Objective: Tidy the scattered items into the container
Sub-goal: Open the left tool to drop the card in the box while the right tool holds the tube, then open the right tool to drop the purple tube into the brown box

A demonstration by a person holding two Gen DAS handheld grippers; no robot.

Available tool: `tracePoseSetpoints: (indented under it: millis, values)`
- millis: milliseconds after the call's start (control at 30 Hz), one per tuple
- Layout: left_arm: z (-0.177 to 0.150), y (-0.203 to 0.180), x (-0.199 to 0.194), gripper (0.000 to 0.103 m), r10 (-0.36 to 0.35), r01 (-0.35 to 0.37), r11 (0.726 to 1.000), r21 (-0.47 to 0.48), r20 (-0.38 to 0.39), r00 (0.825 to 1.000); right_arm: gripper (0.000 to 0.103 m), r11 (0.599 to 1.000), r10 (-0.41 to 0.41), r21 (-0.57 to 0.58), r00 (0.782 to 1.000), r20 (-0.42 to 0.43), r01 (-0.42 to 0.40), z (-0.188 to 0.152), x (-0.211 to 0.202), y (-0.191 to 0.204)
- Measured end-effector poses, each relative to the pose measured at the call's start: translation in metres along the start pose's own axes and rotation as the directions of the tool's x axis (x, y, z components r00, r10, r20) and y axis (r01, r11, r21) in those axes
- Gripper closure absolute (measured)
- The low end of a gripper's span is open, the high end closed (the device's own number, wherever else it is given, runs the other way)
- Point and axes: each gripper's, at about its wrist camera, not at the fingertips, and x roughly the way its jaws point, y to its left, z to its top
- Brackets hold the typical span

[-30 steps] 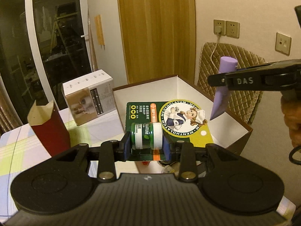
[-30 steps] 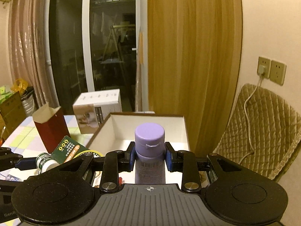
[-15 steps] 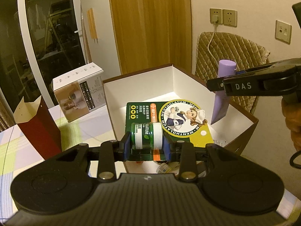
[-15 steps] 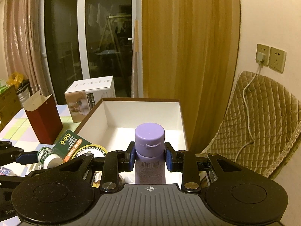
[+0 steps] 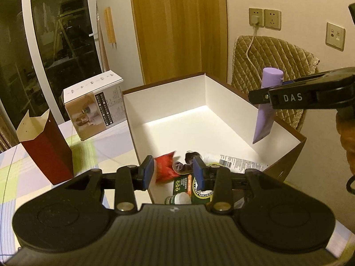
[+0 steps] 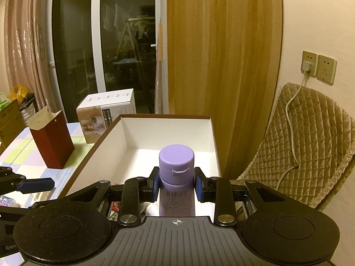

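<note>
The purple tube (image 6: 176,177) is gripped cap-up by the right gripper (image 6: 176,185), held over the box (image 5: 228,95) for release. The left gripper (image 5: 173,173) is spread, nothing held; green bottle (image 5: 177,198) lies below its jaws, inside.

The left gripper (image 5: 173,170) hangs with its jaws apart over the white box (image 5: 168,97). Below lie a red packet (image 5: 165,166), a green card (image 5: 195,188) and a small bottle (image 5: 178,198). The right gripper (image 5: 271,97) clamps a purple tube (image 5: 265,115) above the box's right wall.
</note>
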Motion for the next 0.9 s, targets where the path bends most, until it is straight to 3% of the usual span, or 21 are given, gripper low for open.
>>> tracePoseSetpoints:
  millis: [633,900]
  values:
    - [0.000,0.005,-0.007,0.070,-0.002,0.002,1.000,-0.012,-0.002,1.000,0.069,1.000,0.011,-0.029,0.999,-0.040,-0.012,-0.005,0.005,0.008]
    - [0.001,0.006,-0.008,0.068,-0.005,0.005,1.000,-0.021,-0.003,1.000,0.069,0.999,0.003,-0.052,1.000,-0.012,-0.004,-0.002,0.005,0.012]
